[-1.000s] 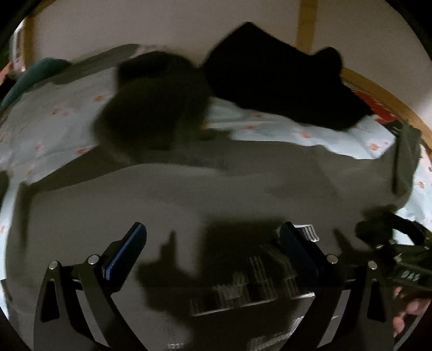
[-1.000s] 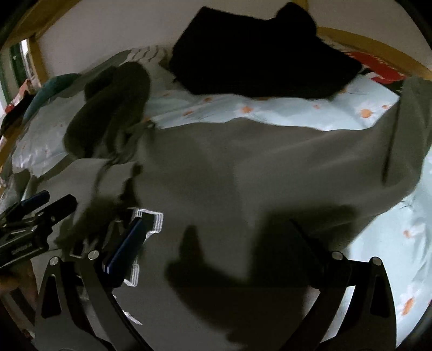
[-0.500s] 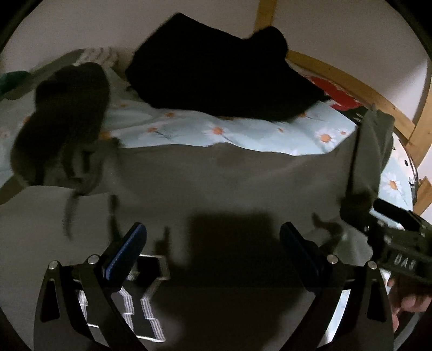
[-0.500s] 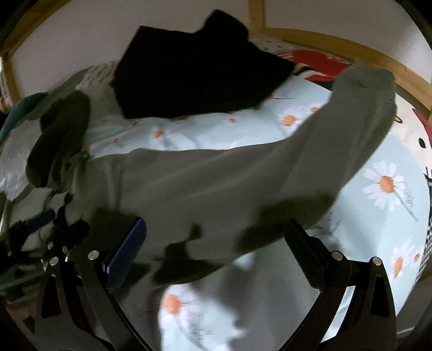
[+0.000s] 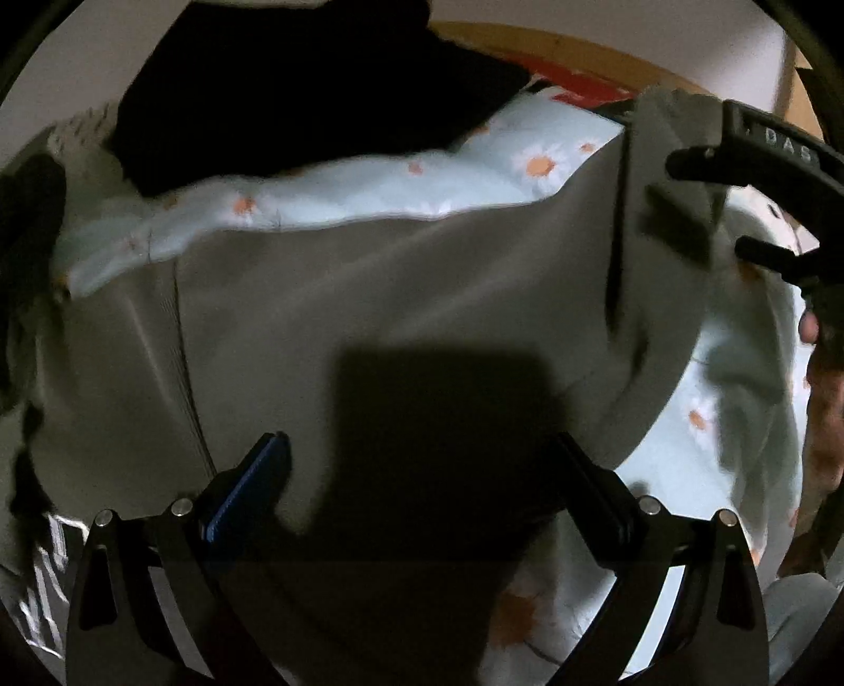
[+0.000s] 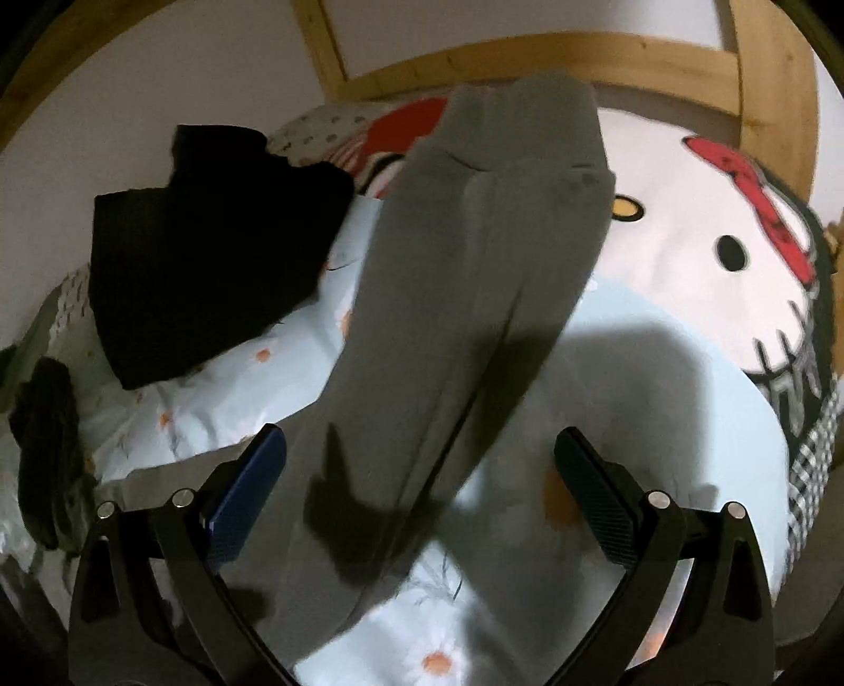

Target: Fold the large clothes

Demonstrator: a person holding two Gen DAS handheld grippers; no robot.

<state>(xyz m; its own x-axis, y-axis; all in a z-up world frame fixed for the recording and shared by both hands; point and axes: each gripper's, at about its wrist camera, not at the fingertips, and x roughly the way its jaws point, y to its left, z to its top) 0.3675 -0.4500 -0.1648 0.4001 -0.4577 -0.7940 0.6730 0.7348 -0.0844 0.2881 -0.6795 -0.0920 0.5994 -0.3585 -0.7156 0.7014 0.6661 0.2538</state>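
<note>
Left wrist view: left gripper (image 5: 422, 469) fingers spread wide, nothing pinched, hovering over grey sweatshirt (image 5: 369, 316) lying flat on daisy bedsheet (image 5: 369, 190). Black garment (image 5: 295, 95) piled at 12 o'clock. Right gripper (image 5: 701, 206) pokes in at 2 o'clock beside sleeve; open or closed, can't tell here.

Right wrist view: right gripper (image 6: 419, 469) fingers spread too, empty. Grey sleeve (image 6: 475, 274) runs from 6 up to 12 o'clock between them. Black garment (image 6: 211, 264) at 10 o'clock, cartoon cat pillow (image 6: 712, 253) at 2 o'clock, wooden bed frame (image 6: 580, 47) along top.
</note>
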